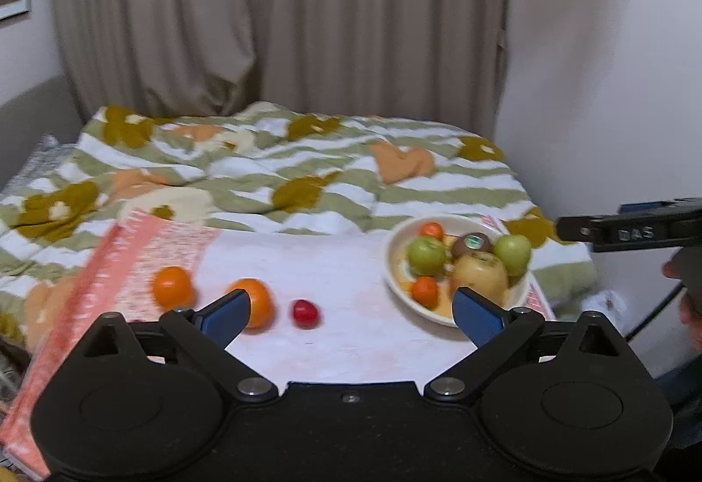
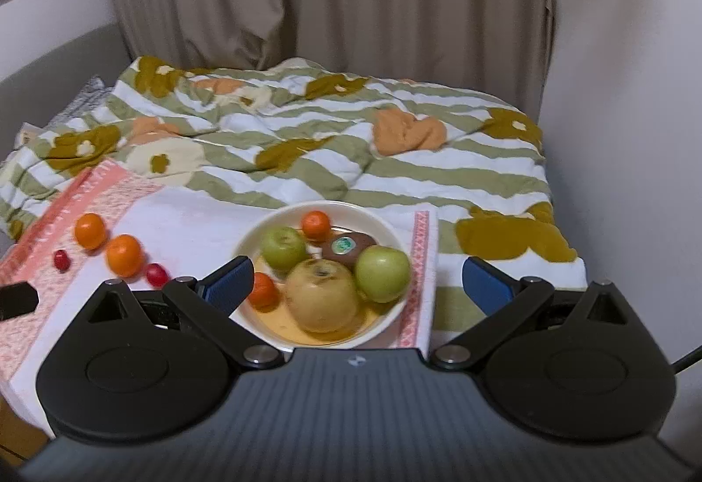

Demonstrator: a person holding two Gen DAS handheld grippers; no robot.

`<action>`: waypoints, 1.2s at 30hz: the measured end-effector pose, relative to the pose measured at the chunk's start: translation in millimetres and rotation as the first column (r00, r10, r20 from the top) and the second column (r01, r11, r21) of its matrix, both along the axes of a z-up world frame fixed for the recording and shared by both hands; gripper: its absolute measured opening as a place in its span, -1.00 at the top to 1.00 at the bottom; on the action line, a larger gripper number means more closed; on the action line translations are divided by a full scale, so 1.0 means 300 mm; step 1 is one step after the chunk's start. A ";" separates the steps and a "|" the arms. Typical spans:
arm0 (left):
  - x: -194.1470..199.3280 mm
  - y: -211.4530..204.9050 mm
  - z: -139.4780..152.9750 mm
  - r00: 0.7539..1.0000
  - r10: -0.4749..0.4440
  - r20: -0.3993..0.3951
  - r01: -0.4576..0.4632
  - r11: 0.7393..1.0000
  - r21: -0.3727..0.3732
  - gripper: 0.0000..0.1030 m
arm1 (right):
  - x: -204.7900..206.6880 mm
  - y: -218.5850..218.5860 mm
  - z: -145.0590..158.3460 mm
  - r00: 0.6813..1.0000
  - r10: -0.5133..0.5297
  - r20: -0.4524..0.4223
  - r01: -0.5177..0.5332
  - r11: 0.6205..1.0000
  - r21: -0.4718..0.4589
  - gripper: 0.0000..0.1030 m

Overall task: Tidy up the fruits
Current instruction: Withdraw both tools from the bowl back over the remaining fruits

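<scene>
While both tools hung above the towel (image 2: 188,219), the right gripper (image 2: 357,284) and the left gripper (image 1: 351,311) gaped wide, holding nothing. The plate (image 2: 386,227) carried a pear (image 2: 322,295), two green apples, a kiwi (image 2: 349,247) and two tangerines; at its nine o'clock lay two oranges (image 2: 124,255) and small red fruits.

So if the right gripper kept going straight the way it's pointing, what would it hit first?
Most likely the big yellow-brown pear-like fruit in the cream round plate, which lies between the open right gripper fingers; depth is uncertain.
</scene>
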State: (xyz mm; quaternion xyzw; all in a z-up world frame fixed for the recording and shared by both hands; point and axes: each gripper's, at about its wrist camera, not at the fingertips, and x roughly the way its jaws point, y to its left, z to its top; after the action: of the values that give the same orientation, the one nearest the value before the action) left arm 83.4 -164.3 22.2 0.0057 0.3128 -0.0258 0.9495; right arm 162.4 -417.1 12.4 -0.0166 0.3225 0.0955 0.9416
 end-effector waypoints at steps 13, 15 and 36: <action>-0.108 0.324 0.015 0.989 0.130 0.063 -0.133 0.990 0.044 -1.00 | -0.136 0.226 0.071 0.999 0.012 0.039 -0.013 1.000 0.005 -1.00; -0.109 0.383 0.011 0.990 0.127 0.060 -0.129 0.991 0.040 -1.00 | -0.151 0.280 0.076 0.999 0.001 0.039 -0.001 1.000 0.009 -1.00; 0.104 0.841 -0.187 0.997 -0.038 -0.068 0.041 0.998 0.042 -0.99 | -0.083 0.779 -0.084 0.998 -0.063 0.021 0.062 0.997 0.053 -1.00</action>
State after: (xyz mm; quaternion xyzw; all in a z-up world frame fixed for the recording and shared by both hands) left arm 114.5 87.9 -33.8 0.0315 0.3448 -0.0377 0.9374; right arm 137.4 -183.5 -12.8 0.0172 0.3094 0.0743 0.9479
